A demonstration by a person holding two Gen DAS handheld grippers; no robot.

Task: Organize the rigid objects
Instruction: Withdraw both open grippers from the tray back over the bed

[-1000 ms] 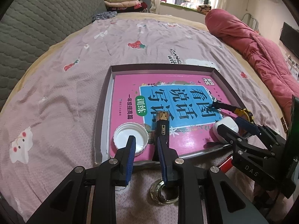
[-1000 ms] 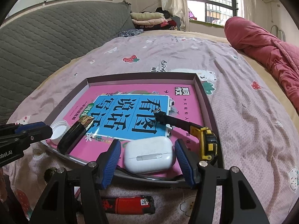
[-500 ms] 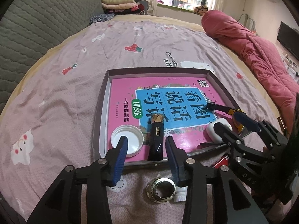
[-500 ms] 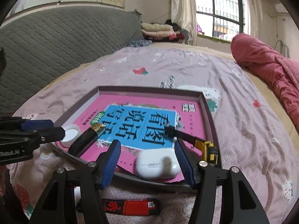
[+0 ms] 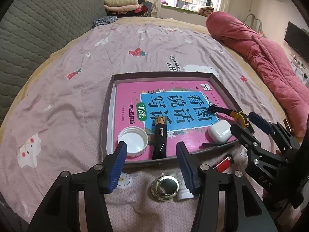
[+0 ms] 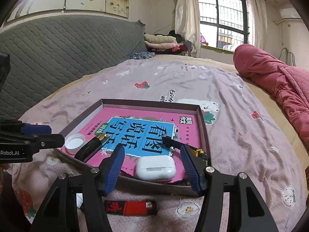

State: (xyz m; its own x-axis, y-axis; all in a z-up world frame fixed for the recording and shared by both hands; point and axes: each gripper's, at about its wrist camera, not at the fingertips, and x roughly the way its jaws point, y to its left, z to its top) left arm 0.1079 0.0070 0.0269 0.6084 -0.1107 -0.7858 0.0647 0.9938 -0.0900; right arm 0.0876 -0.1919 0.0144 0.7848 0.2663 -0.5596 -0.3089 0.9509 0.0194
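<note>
A shallow grey tray (image 5: 110, 104) on the bed holds a pink book (image 5: 131, 92). On the book lie a white bottle cap (image 5: 133, 141), a black gold-tipped stick (image 5: 160, 133), a white earbud case (image 5: 220, 130) and a yellow-black tool (image 5: 239, 117). My left gripper (image 5: 151, 148) hovers over the tray's near edge. Its jaws are opening, and the black stick lies untouched between them. My right gripper (image 6: 152, 150) stands open above the earbud case (image 6: 155, 167) without touching it. On the sheet in front of the tray lie a red lighter (image 6: 131, 206), a shiny metal ring (image 5: 167, 187) and a small white tube (image 5: 183, 193).
A rolled red quilt (image 5: 260, 58) lies along the right side of the bed. A grey padded headboard (image 6: 67, 44) stands at the left, with folded clothes (image 6: 160, 42) at the far end. The pink patterned sheet (image 5: 67, 106) spreads wide to the left of the tray.
My left jaws have spread from nearly shut to wide and drawn back, leaving the black stick in the tray. The right gripper has lifted and tilted up from the earbud case.
</note>
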